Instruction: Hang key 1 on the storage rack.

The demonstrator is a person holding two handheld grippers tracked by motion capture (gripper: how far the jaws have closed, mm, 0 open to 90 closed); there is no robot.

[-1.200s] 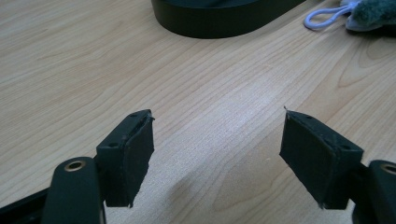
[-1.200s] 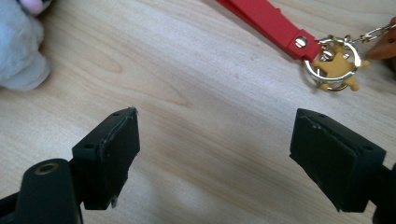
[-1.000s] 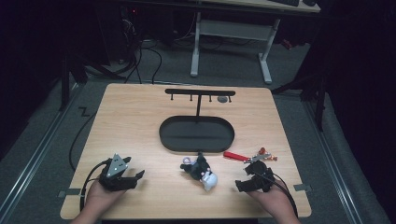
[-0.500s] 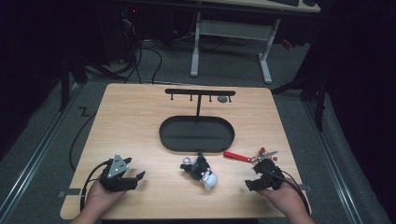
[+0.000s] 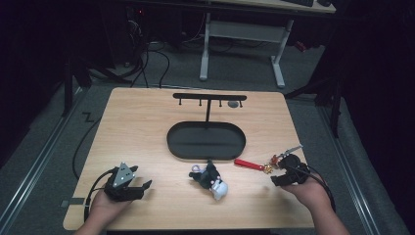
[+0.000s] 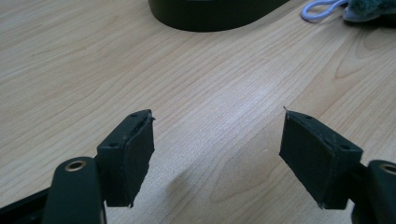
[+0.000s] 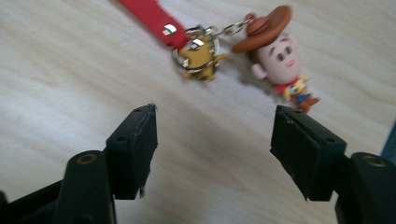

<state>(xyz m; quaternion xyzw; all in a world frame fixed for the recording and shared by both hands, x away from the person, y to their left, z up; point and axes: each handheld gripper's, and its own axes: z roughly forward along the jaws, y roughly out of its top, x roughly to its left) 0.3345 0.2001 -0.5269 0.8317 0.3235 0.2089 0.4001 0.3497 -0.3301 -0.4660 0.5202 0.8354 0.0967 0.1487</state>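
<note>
A keychain with a red strap (image 5: 247, 163) and a small cowboy figure (image 7: 280, 60) lies on the wooden table, right of the black oval tray (image 5: 195, 139). My right gripper (image 5: 276, 175) sits just right of it. Its jaws have just been closing and still stand apart over bare wood, with the metal ring (image 7: 198, 51) and figure just beyond the right gripper (image 7: 215, 135) tips. A dark and white plush toy (image 5: 210, 178) lies in front of the tray. My left gripper (image 5: 143, 188) rests at the front left, open, and the left gripper (image 6: 217, 135) holds nothing.
A black T-shaped hook stand (image 5: 209, 98) rises from the back of the tray. In the left gripper view the tray's rim (image 6: 210, 14) and the plush's white loop (image 6: 320, 9) lie far ahead. Dark floor, cables and a desk frame lie beyond the table.
My right hand has moved to the right and a little farther from the front edge, nearer the keychain's figure end. Its jaws stand narrower. The left hand has stayed put.
</note>
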